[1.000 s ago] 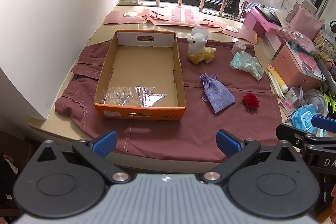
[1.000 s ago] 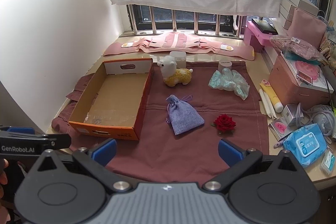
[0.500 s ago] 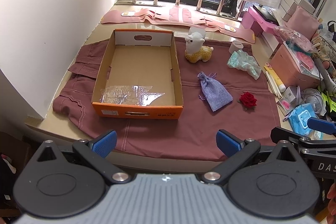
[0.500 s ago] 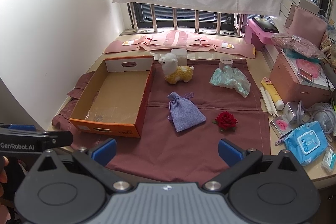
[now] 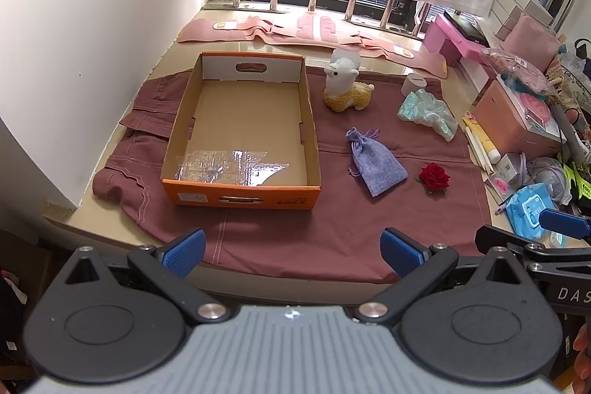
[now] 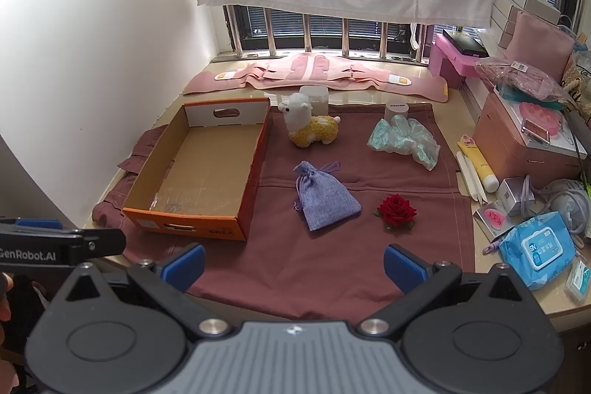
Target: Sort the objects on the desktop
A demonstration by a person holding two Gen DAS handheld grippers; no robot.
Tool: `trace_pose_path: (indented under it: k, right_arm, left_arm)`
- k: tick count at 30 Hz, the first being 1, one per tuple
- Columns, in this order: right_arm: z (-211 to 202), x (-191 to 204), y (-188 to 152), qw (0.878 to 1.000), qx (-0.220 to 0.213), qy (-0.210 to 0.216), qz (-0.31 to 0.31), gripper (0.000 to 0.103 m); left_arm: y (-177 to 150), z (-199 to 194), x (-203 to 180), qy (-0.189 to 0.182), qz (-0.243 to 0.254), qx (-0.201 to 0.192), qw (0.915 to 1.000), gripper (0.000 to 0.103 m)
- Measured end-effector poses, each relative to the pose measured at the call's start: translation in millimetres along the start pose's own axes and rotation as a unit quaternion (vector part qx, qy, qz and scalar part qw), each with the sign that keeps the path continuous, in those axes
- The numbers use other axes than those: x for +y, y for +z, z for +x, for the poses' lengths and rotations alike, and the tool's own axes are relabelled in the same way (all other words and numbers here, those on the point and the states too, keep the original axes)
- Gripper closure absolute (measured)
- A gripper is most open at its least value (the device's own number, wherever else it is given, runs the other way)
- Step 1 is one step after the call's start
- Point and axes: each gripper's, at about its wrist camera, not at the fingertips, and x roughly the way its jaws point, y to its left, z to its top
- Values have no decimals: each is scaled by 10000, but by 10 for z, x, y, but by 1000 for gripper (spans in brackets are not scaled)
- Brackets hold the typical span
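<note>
Your left claw (image 5: pixel 291 252) and right claw (image 6: pixel 293 266), both spread wide and empty, hover short of the table (cloth-covered), where pouch (image 6: pixel 325 196), rose (image 6: pixel 396 209) and alpaca (image 6: pixel 310 126) lie beside the empty box (image 6: pixel 192 216), seemingly its destination.

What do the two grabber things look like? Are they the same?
Yes, they match. The left gripper and right gripper each have black arms, round black discs, silver screws, a ridged grey body and blue ribbed pads. White letters on the left one's side read GenRobot.AI.
</note>
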Motion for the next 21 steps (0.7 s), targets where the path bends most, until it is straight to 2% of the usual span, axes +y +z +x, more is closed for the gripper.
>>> trace_pose_path:
  k: [21]
  right_arm:
    - [-52, -97, -67, 10000, -10, -48, 56, 0]
  left_arm:
    - [-31, -40, -81, -114, 26, -43, 9999, 0]
